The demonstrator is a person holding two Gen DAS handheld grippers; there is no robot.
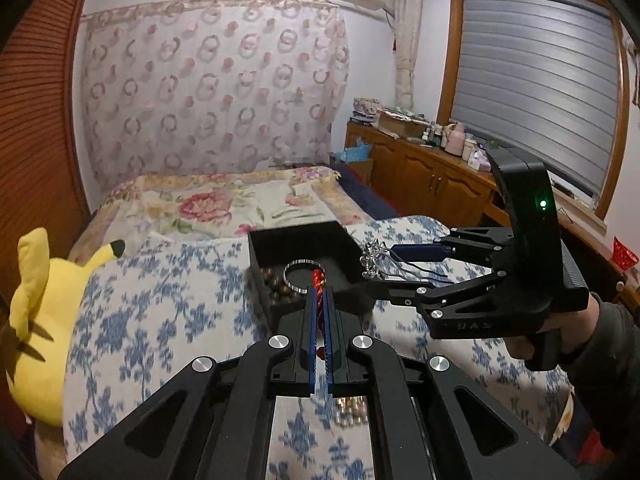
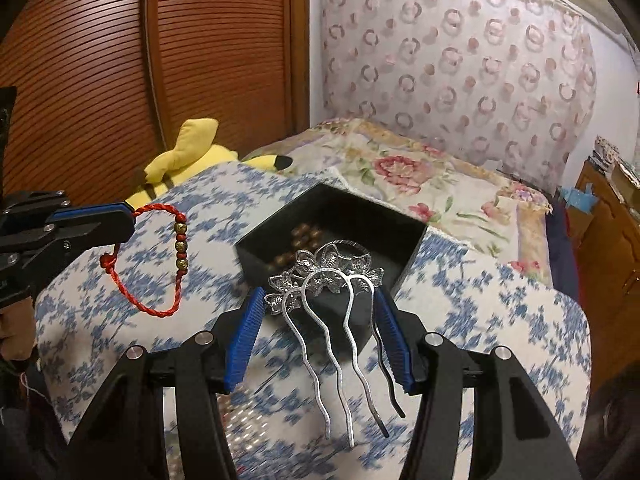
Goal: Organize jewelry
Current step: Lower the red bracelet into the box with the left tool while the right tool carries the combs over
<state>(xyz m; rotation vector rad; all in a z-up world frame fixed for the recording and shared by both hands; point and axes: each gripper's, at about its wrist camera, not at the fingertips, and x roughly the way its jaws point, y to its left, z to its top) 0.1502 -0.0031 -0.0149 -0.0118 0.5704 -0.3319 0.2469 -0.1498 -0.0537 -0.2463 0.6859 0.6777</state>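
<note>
My left gripper [image 1: 319,291] is shut on a red cord bracelet [image 1: 318,280] with gold and red beads, which hangs from its tip [image 2: 130,218] as a loop [image 2: 176,256] above the bedcover. My right gripper [image 2: 318,298] is shut on a silver flower hair comb [image 2: 328,276], prongs pointing back toward the camera. In the left wrist view the right gripper [image 1: 384,268] holds the hair comb [image 1: 372,258] at the box's right edge. An open black box [image 1: 280,236] [image 2: 384,216] sits on the bed and holds brown beads [image 1: 276,284] and a silver bangle [image 1: 298,262].
A yellow plush toy [image 1: 36,312] [image 2: 192,148] lies at the left of the bed. The blue-flowered cover [image 1: 160,300] spreads around the box. More beads [image 1: 352,408] lie blurred under my left gripper. A wooden cabinet [image 1: 424,168] with clutter stands at the right under a window.
</note>
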